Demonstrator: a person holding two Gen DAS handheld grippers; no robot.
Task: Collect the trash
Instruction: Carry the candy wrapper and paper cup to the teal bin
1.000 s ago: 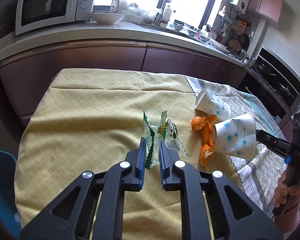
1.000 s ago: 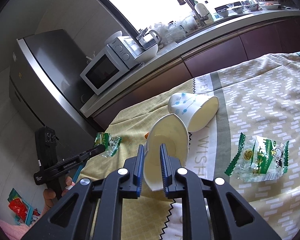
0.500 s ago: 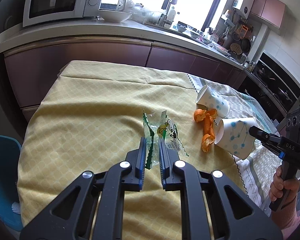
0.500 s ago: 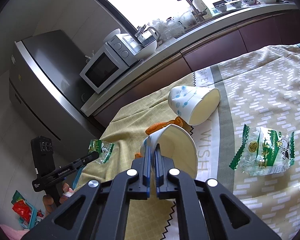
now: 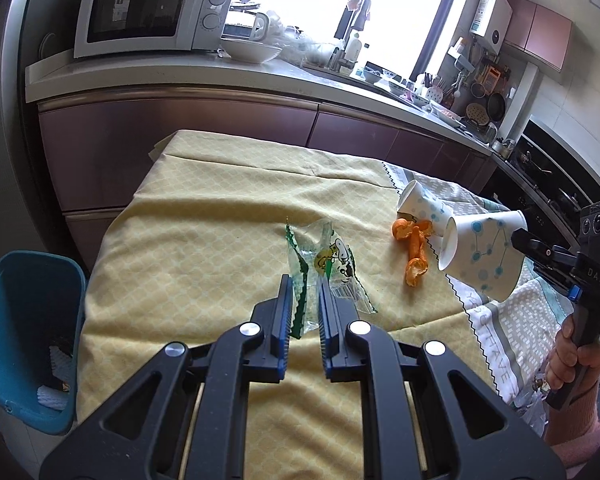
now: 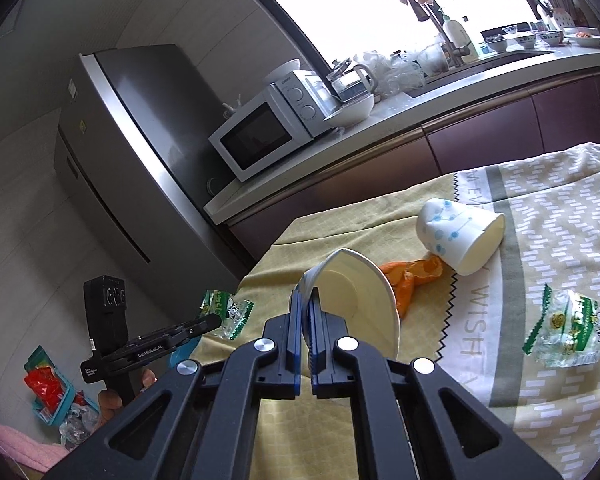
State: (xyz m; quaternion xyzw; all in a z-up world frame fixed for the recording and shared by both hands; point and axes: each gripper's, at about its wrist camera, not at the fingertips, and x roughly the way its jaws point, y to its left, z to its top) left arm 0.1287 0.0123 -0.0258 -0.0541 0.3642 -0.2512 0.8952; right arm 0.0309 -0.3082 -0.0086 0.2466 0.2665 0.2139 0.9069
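Both loads hang above the table for carrying to the blue bin (image 5: 24, 336) at lower left: left gripper (image 5: 305, 300) pinches the green snack wrapper (image 5: 320, 264), right gripper (image 6: 305, 312) clamps the paper cup (image 6: 356, 296) rim.

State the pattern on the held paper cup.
White paper cup with blue dots joined by lines; left wrist view.

Crinkled green wrapper (image 5: 320, 268) and dotted paper cup (image 5: 480, 252) lifted — orange peel (image 5: 414, 250) beside a tipped cup (image 5: 422, 208)
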